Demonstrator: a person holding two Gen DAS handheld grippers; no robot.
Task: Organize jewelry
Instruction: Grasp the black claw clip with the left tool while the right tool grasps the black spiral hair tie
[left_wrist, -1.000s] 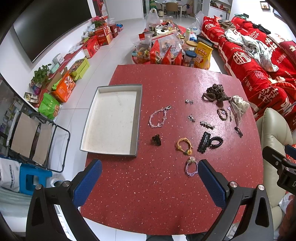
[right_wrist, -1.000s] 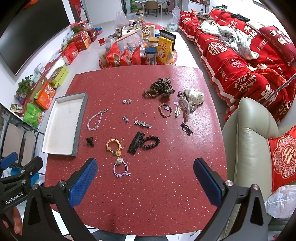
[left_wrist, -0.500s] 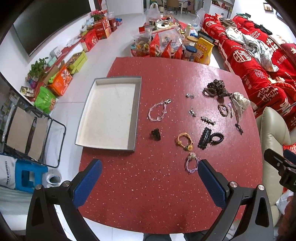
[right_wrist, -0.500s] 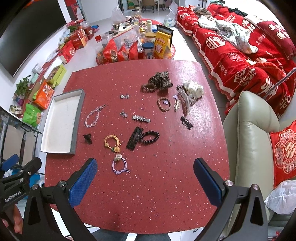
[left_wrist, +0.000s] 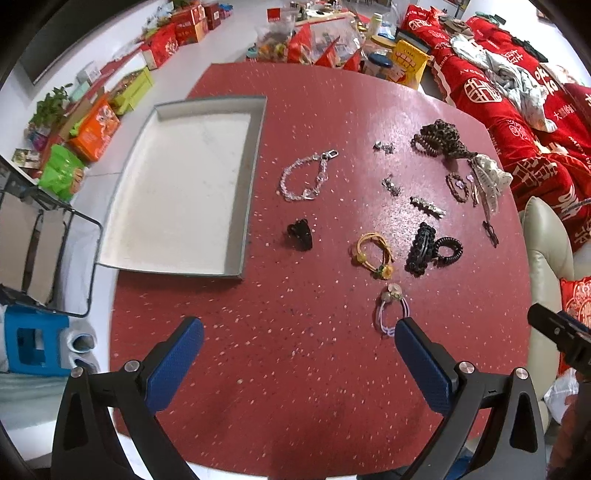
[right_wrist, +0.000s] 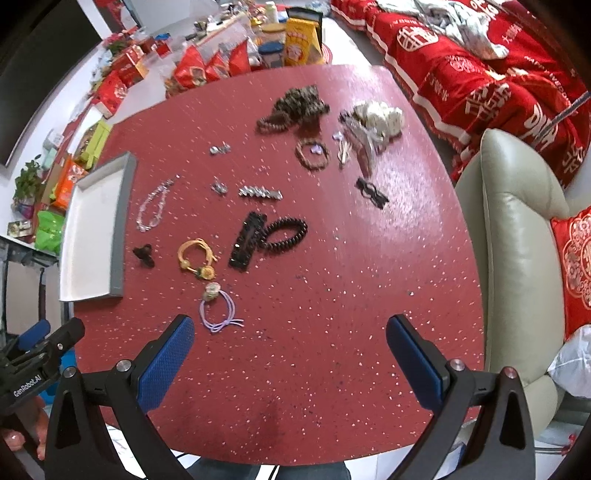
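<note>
So, quick rundown before you reach for anything:

Left gripper (left_wrist: 299, 349): jaws spread wide, nothing in them, hanging over the near part of the red table (left_wrist: 295, 369).

Right gripper (right_wrist: 290, 347): same deal, wide open and empty, over the near edge a bit further right.

Tray (left_wrist: 255, 147): bare inside, sitting on the table's left side. Its long axis runs away from you, and it's off to the forward-left of your left gripper.

Nearest piece: the purple hair tie (left_wrist: 393, 314). In the left view it sits just beside the tip of the right-hand finger; in the right view that same tie (right_wrist: 218, 314) is just ahead of the left-hand finger. So it lies between your two grippers, close to both.

Long axis of it: the loop runs roughly away from you, charm at the far end, knot tails at the near end.

Which hand: I'd guess left, since the tray is on that side and the carry is shorter. Honestly either reaches it.

Next in line: yellow hair tie (left_wrist: 373, 254) just past it, then the small black claw clip (left_wrist: 300, 233) close to the tray's right wall.

Further out: clear bead bracelet (left_wrist: 306, 179), black barrette (left_wrist: 419, 249) touching the black coil tie (left_wrist: 448, 251), and the leopard scrunchie (left_wrist: 439, 140) pile at the far right, which looks more like right-hand territory.

Status: nothing in the tray yet, so the job looks barely begun.
</note>
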